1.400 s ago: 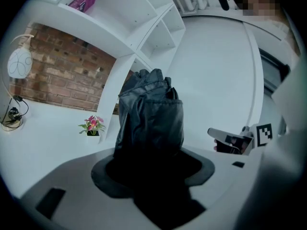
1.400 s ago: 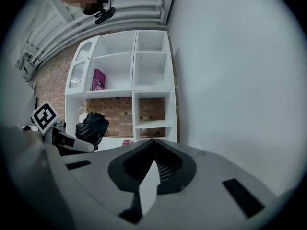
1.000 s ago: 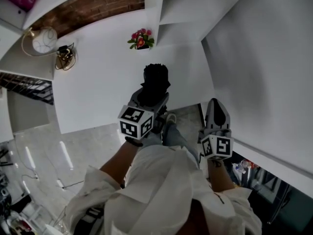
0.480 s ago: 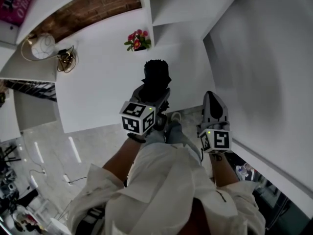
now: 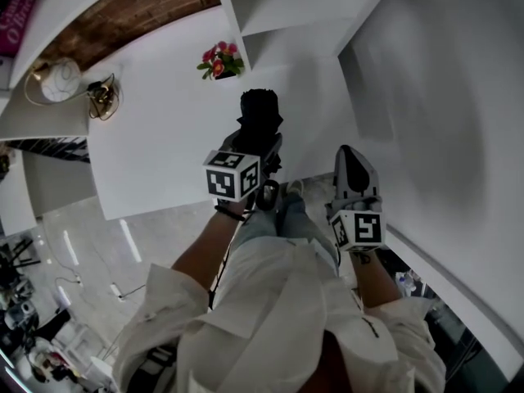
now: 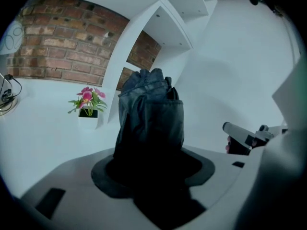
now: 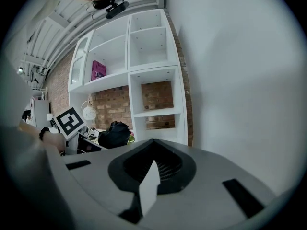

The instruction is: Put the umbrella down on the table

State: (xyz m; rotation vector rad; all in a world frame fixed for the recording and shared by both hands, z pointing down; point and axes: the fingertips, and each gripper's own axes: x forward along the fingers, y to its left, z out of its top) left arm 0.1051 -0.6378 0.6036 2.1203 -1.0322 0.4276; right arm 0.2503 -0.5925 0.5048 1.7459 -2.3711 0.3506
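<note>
A folded black umbrella sticks out of my left gripper, whose jaws are shut on its lower part. It hangs over the near part of the white table. In the left gripper view the umbrella fills the space between the jaws and points away from me. My right gripper floats to the right of the table's corner, jaws together and empty. In the right gripper view the umbrella shows as a dark bundle at the left, beyond the shut right gripper.
A small pot of pink flowers stands at the table's far edge, next to white shelving. A round white lamp and a gold wire object sit at the far left. A white wall runs along the right.
My left gripper has carried the umbrella a little forward and down over the table. The right gripper has also edged forward. Both grips look the same.
</note>
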